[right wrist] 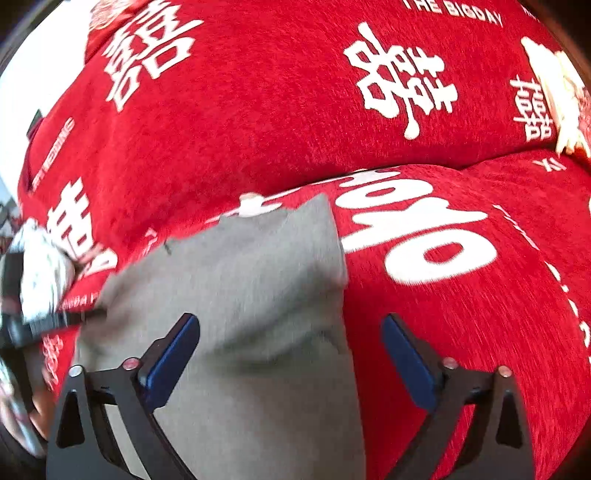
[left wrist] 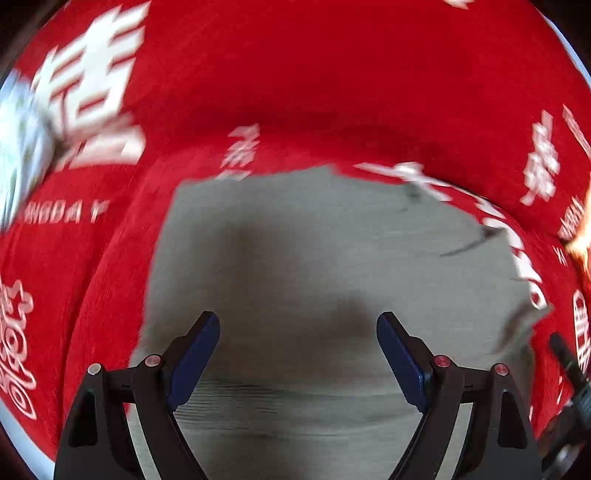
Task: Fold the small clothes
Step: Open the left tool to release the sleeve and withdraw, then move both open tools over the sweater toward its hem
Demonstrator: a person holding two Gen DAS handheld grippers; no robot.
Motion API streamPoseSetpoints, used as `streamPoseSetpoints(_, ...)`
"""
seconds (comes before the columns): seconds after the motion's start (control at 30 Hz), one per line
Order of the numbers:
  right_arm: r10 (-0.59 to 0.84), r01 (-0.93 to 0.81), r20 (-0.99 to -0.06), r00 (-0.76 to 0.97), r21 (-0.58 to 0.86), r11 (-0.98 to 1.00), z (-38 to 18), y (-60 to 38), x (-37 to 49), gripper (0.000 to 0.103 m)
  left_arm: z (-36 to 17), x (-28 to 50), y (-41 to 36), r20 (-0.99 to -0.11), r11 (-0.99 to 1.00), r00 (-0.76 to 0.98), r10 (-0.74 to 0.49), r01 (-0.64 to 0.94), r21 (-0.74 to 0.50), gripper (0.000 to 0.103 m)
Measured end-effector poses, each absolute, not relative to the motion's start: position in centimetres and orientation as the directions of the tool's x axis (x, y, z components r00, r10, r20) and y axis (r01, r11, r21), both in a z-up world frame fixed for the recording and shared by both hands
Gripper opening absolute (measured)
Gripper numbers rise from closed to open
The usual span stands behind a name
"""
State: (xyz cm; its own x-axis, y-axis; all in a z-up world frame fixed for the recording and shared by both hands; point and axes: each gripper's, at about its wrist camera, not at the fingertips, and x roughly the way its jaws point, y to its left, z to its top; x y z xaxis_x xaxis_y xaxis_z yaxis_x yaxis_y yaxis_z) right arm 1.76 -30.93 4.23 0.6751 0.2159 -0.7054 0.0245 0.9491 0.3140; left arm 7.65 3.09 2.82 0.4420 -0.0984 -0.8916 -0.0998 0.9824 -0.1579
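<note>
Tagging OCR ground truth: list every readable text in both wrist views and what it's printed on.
All print is white, on the red plush cloth under the grey knit garment:
"THE BIGDAY", top edge, first letter partly cut off.
Large double-happiness characters.
Big rounded letters beside the garment: upside down, not readable.
Small side line: too blurred.
Left wrist view: "...NGDAY"-like line and characters motion-blurred.
Garment: no text visible.

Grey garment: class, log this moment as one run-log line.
item: grey garment flat on red printed cloth | left gripper: jaws open, empty | right gripper: jaws open, empty
</note>
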Motion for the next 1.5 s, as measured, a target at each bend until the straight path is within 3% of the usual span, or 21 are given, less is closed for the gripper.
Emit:
streamPoseSetpoints(0.03, 0.214, 0.033, -0.725, 0.654, 0.310, 0.950, 4.0, -30.6, 3.0, 0.082, 1.7, 7.8, 4.7, -0.903, 0.978, 0.422, -0.078, -0.143, -0.151, 0.088)
streamPoseSetpoints(0.07, 0.214, 0.030, -0.746, 0.631, 0.299, 0.954, 3.7, -30.1, 3.9, 0.052, 1.1, 7.7, 5.7, -0.906, 0.976, 0.417, -0.067, -0.162, -0.147, 0.088)
streamPoseSetpoints(0.13, 0.230, -0.004, -0.803, 0.549, 0.273, 0.962, 2.5, -28.5, 6.0, 0.022, 1.3, 7.3, 6.9, -0.895, 0.977, 0.444, -0.039, -0.170, -0.126, 0.088)
streamPoseSetpoints(0.2, 0.175, -0.001, -0.827, 0.534, 0.206, 0.979, 2.0, -27.4, 6.4, 0.022, 1.9, 7.1, 7.5, -0.893, 0.982, 0.451, 0.006, -0.172, -0.080, 0.088)
streamPoseSetpoints(0.27, 0.140, 0.023, -0.818, 0.558, 0.184, 0.983, 2.8, -27.2, 5.7, 0.029, 3.0, 6.5, 7.8, -0.874, 0.985, 0.485, 0.008, -0.154, -0.077, 0.088)
streamPoseSetpoints(0.3, 0.113, 0.031, -0.799, 0.590, 0.163, 0.986, 3.7, -26.9, 5.0, 0.045, 3.5, 6.3, 7.8, -0.865, 0.986, 0.503, 0.006, -0.147, -0.079, 0.088)
streamPoseSetpoints(0.33, 0.104, 0.018, -0.778, 0.619, 0.147, 0.989, 4.3, -26.4, 4.2, 0.075, 3.9, 6.2, 7.7, -0.858, 0.987, 0.514, -0.008, -0.135, -0.090, 0.088)
streamPoseSetpoints(0.37, 0.095, 0.004, -0.754, 0.650, 0.129, 0.992, 4.9, -25.9, 3.5, 0.095, 4.1, 6.3, 7.0, -0.855, 0.988, 0.518, -0.034, -0.110, -0.105, 0.088)
streamPoseSetpoints(0.47, 0.122, -0.071, -0.725, 0.677, 0.101, 0.992, 5.3, -23.9, 2.7, 0.095, 4.0, 6.4, 4.1, -0.853, 0.994, 0.516, -0.081, -0.027, -0.110, 0.088)
streamPoseSetpoints(0.53, 0.160, -0.109, -0.767, 0.622, 0.118, 0.987, 4.2, -22.8, 3.8, 0.090, 3.2, 6.7, 1.7, -0.857, 0.996, 0.508, -0.086, 0.035, -0.080, 0.088)
streamPoseSetpoints(0.67, 0.076, -0.042, -0.844, 0.530, 0.063, 0.997, 0.8, -22.5, 6.3, 0.089, 0.5, 8.9, 0.7, -0.875, 1.000, 0.484, 0.008, 0.020, 0.020, 0.088)
streamPoseSetpoints(0.7, 0.076, -0.036, -0.835, 0.545, 0.067, 0.997, 0.6, -22.6, 6.8, 0.090, -0.2, 9.6, 1.5, -0.882, 1.000, 0.471, 0.008, 0.000, 0.009, 0.099)
streamPoseSetpoints(0.73, 0.064, -0.039, -0.828, 0.557, 0.051, 0.998, 0.5, -22.5, 7.3, 0.092, -0.8, 10.3, 2.8, -0.879, 0.999, 0.476, -0.014, -0.031, -0.032, 0.103)
streamPoseSetpoints(0.8, 0.040, -0.048, -0.834, 0.551, 0.016, 0.999, 0.2, -22.0, 8.4, 0.097, -0.9, 10.9, 4.2, -0.868, 0.995, 0.494, -0.047, -0.050, -0.083, 0.103)
streamPoseSetpoints(0.87, 0.041, -0.051, -0.838, 0.544, 0.016, 0.999, -0.1, -22.0, 8.9, 0.101, -1.0, 11.0, 3.7, -0.871, 0.999, 0.491, -0.005, -0.040, -0.029, 0.103)
streamPoseSetpoints(1.03, 0.028, -0.041, -0.839, 0.543, 0.007, 0.999, 0.8, -22.1, 8.1, 0.100, -0.1, 9.6, 3.3, -0.860, 0.999, 0.509, 0.011, -0.046, -0.015, 0.103)
streamPoseSetpoints(1.17, 0.094, -0.089, -0.789, 0.607, 0.050, 0.995, 3.0, -21.2, 4.6, 0.100, 1.2, 7.2, 1.8, -0.834, 1.000, 0.552, 0.005, -0.008, 0.001, 0.103)
streamPoseSetpoints(1.5, 0.038, -0.103, -0.812, 0.583, -0.027, 0.994, -0.4, -19.0, 0.1, 0.101, 0.5, 2.1, 0.1, -0.841, 1.000, 0.541, -0.010, 0.019, 0.000, 0.103)
